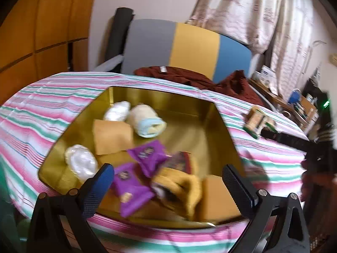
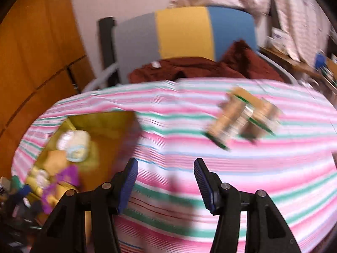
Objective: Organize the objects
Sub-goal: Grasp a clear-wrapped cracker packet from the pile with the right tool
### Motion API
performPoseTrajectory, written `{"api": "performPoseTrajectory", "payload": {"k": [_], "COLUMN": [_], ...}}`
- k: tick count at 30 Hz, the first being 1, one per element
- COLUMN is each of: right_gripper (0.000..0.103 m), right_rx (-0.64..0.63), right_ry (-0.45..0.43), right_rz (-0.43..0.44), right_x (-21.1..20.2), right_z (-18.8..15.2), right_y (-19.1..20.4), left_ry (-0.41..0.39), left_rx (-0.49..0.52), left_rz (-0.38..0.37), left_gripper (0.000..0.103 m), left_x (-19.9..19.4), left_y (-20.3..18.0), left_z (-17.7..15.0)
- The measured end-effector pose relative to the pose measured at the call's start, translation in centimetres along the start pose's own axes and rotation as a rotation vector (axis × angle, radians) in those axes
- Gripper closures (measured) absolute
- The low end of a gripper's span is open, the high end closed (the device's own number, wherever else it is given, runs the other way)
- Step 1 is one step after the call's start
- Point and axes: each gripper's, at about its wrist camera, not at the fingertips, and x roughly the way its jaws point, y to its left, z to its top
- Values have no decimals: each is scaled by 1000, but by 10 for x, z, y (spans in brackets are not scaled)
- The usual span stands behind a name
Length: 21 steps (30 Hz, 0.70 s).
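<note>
A gold tray (image 1: 168, 103) sits on the pink, green and white striped cloth (image 1: 42, 109). Inside it lie two purple packets (image 1: 134, 189), rolled towels (image 1: 145, 122), orange sponges (image 1: 111, 137), a yellow knit piece (image 1: 185, 187) and clear-wrapped white bundles (image 1: 81, 162). My left gripper (image 1: 168, 168) hangs over the tray's near side, jaws wide open, nothing between them. A green and tan packet bundle (image 2: 242, 118) lies on the cloth, far right of the tray (image 2: 109, 130). My right gripper (image 2: 166, 168) is above bare cloth between tray and bundle, open with nothing in it. The right wrist view is blurred.
A dark red cloth (image 1: 189, 78) is heaped at the far edge, before a chair back in grey, yellow and blue (image 1: 189, 46). Wooden panels (image 1: 42, 31) stand left, curtains (image 1: 263, 10) behind. A cluttered shelf (image 1: 299, 103) runs along the right. A dark blurred shape (image 1: 294, 143) reaches in from the right.
</note>
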Motion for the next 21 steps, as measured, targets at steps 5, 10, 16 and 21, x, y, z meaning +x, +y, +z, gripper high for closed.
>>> {"api": "performPoseTrajectory", "payload": {"k": [5, 10, 16, 21], "right_gripper": [47, 40, 34, 34], "right_rx": [141, 229, 286, 275], "right_ry": [69, 24, -80, -66], "right_rz": [-96, -192, -245, -286], "right_x": [11, 7, 7, 37], "right_z": [-26, -11, 46, 92], "right_y": [-71, -120, -146, -152], "left_ry": [0, 14, 22, 39], "left_rx": [59, 125, 186, 182], "left_rz": [-57, -93, -106, -103], "left_gripper": [0, 0, 0, 0], "left_x": [-9, -13, -17, -20], "left_y": [-30, -56, -76, -77], "left_z": [-15, -26, -28, -29]}}
